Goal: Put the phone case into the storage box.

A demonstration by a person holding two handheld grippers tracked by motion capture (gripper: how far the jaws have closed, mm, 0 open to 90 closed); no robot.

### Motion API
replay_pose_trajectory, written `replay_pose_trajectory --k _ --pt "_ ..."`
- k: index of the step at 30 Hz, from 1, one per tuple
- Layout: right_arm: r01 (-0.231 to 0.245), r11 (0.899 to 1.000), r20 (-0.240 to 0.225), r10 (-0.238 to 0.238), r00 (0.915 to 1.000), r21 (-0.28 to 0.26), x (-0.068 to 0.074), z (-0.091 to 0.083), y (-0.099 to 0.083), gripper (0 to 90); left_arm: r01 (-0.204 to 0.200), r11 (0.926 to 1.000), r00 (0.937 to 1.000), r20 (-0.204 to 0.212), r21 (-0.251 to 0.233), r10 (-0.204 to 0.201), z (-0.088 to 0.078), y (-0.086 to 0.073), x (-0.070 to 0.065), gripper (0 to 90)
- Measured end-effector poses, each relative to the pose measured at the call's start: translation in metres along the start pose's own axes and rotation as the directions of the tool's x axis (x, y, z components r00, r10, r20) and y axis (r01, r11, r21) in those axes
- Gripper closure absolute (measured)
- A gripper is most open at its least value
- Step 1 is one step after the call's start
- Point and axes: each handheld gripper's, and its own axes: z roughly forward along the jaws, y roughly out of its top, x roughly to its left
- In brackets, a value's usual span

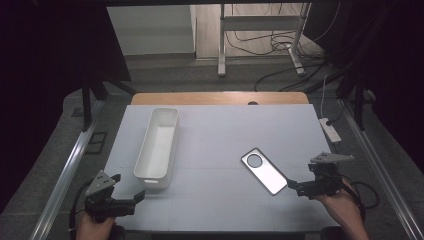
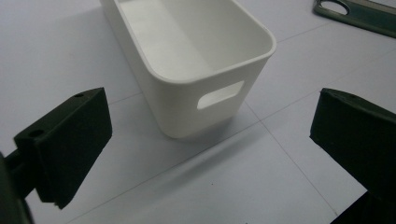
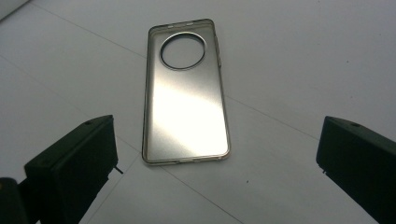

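Note:
A long white bin [image 1: 157, 145] stands empty on the left half of the white table [image 1: 225, 130]. A clear phone case [image 1: 263, 170] with a round camera hole lies flat to the right of the middle. My left gripper [image 1: 127, 188] hovers near the front left corner, open, with the bin's near end wall [image 2: 210, 98] a short way ahead of its jaws. My right gripper [image 1: 302, 177] is open just off the case's near end. The phone case [image 3: 187, 102] lies between and ahead of the right gripper's [image 3: 215, 163] spread jaws, untouched. A corner of the case [image 2: 359, 14] also shows beyond the left gripper [image 2: 215, 154].
A white power strip [image 1: 330, 129] lies off the table's right edge with a cable. Metal rails [image 1: 67, 170] run along both sides. A wooden strip [image 1: 220, 98] borders the far edge, and a metal stand [image 1: 260, 30] with cables sits on the floor beyond.

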Motion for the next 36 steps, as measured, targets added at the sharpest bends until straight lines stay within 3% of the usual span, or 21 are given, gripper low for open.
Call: replay_pose_trajectory --k 17,23,36 --pt "0.009 1.000 -0.018 -0.009 0.9998 0.010 0.000 0.014 0.014 0.0 -0.007 1.0000 1.0000 -0.004 0.005 0.007 0.000 0.000 -0.001 0.0" --pt "0.034 0.999 -0.021 -0.034 0.9992 0.031 0.001 0.019 0.022 0.0 -0.010 0.9999 0.9999 -0.005 0.007 0.011 0.001 0.000 -0.001 0.0" --pt "0.020 0.999 -0.053 -0.019 0.9984 0.027 0.001 0.030 0.032 0.0 -0.013 0.9999 0.9999 -0.008 0.010 0.013 0.001 0.001 -0.002 0.0"
